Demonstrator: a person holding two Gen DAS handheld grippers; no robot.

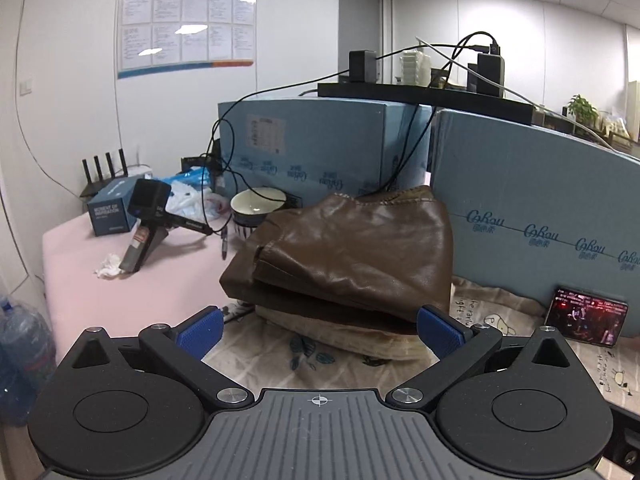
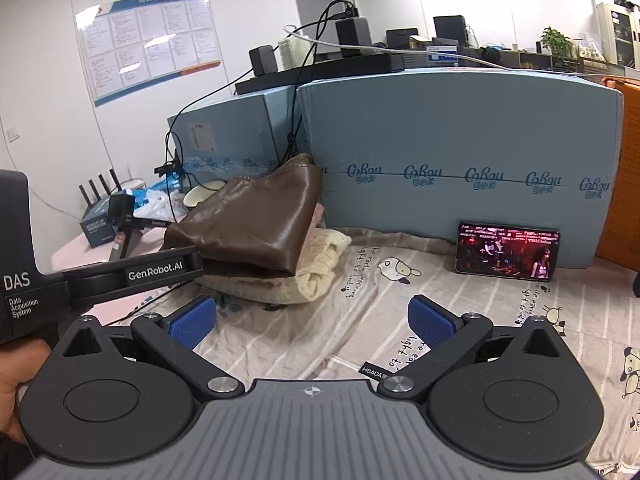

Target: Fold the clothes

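Observation:
A folded brown leather garment [image 1: 352,248] lies on top of a folded cream knit garment [image 1: 352,334], stacked on the patterned bedsheet [image 1: 520,312]. My left gripper [image 1: 320,330] is open and empty just in front of the stack, its blue pads [image 1: 200,330] level with the stack's front edge. In the right wrist view the same stack shows at the left, the brown garment [image 2: 256,224] over the cream knit one [image 2: 316,264]. My right gripper [image 2: 312,320] is open and empty over the sheet [image 2: 400,280], to the right of the stack. The left gripper's body [image 2: 152,270] reaches in from the left.
Blue cardboard boxes [image 1: 540,216] stand behind the stack. A phone [image 2: 508,250] with a lit screen leans on the box. A bowl [image 1: 258,206], a small camera on a stand [image 1: 146,220], a router and cables sit on the pink surface [image 1: 120,296] at left.

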